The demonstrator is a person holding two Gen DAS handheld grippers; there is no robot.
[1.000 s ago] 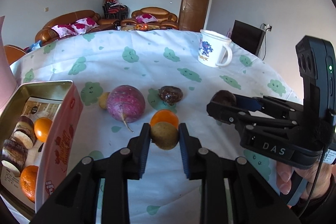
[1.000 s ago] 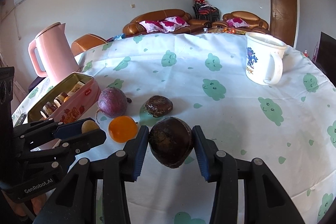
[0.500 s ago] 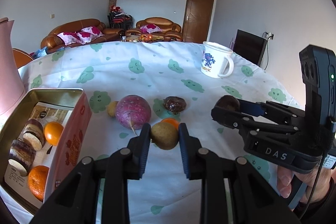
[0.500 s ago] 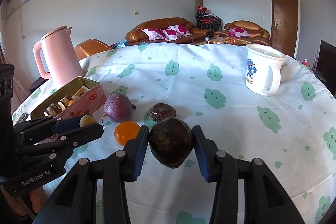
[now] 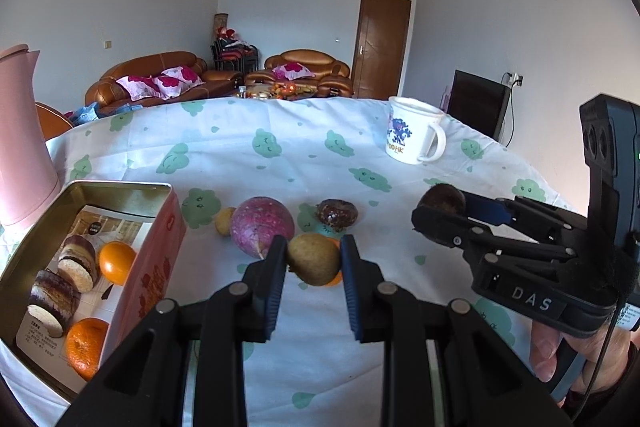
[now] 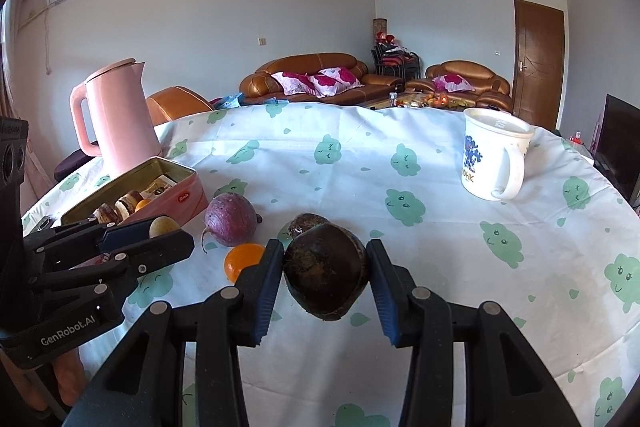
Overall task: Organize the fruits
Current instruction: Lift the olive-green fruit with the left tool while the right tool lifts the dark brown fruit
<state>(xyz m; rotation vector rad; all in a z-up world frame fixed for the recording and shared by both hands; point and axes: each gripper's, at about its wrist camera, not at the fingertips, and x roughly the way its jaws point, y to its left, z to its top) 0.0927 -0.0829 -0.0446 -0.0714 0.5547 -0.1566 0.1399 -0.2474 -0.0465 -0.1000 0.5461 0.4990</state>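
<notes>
My left gripper (image 5: 313,255) is shut on a small brown-green fruit (image 5: 313,258) and holds it above the table. My right gripper (image 6: 325,273) is shut on a dark brown round fruit (image 6: 326,273), also lifted; it shows in the left wrist view (image 5: 443,199). On the cloth lie a purple round radish-like fruit (image 5: 262,227), an orange (image 6: 242,261), a dark wrinkled fruit (image 5: 337,214) and a small yellow fruit (image 5: 225,221). An open pink tin (image 5: 160,259) at the left holds oranges (image 5: 116,263) and cake rolls.
A white mug (image 5: 414,135) stands at the back right of the table. A pink kettle (image 6: 118,117) stands behind the tin at the left. The table has a white cloth with green prints (image 6: 400,203). Sofas and a door lie beyond.
Both grippers have risen with their fruits; the table and the fruits on it sit lower and farther in both views. Both grips are unchanged.
</notes>
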